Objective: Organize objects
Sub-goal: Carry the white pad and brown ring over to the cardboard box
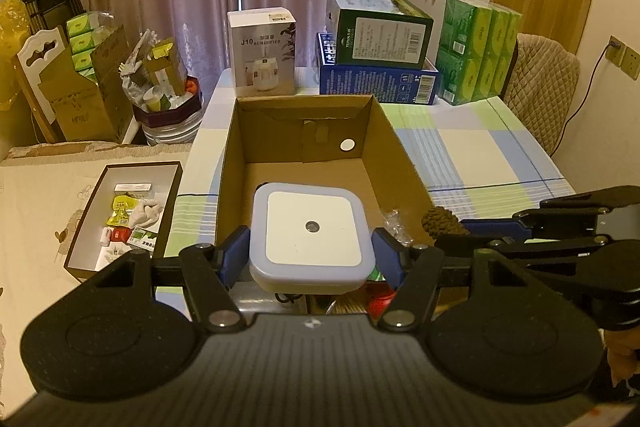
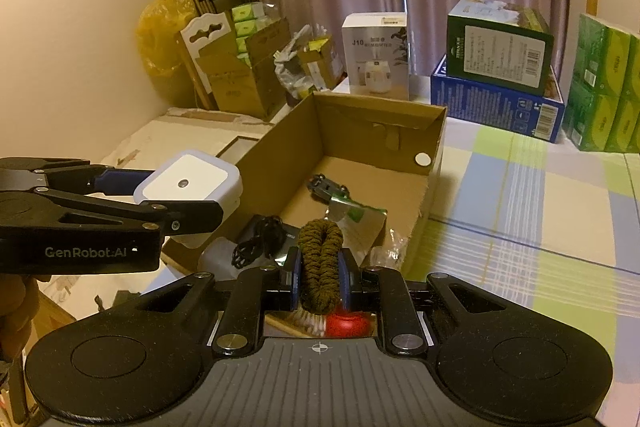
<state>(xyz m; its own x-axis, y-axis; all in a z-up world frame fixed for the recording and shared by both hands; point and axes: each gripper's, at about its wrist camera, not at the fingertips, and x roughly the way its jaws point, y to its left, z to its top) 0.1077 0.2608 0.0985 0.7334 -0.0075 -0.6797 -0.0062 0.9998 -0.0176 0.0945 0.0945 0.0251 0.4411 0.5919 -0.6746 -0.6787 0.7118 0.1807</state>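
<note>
My left gripper [image 1: 310, 253] is shut on a square white night light [image 1: 310, 227] with a small round sensor, held above the near end of an open cardboard box [image 1: 400, 147]. In the right wrist view the same night light [image 2: 188, 183] hangs over the box's left wall [image 2: 276, 151]. My right gripper [image 2: 319, 273] is shut on an olive-brown braided cord [image 2: 322, 259], folded into a loop, just above the box's near end. The cord [image 1: 442, 221] also shows at the box's right wall in the left wrist view.
Inside the box lie a toy car [image 2: 326, 185], a foil packet [image 2: 356, 215], a black cable [image 2: 256, 241] and a red object [image 2: 346, 323]. A humidifier carton [image 1: 262, 53], stacked boxes [image 1: 376, 59] and green tissue packs [image 1: 478, 49] stand behind. A tray of small items [image 1: 124, 219] lies to the left.
</note>
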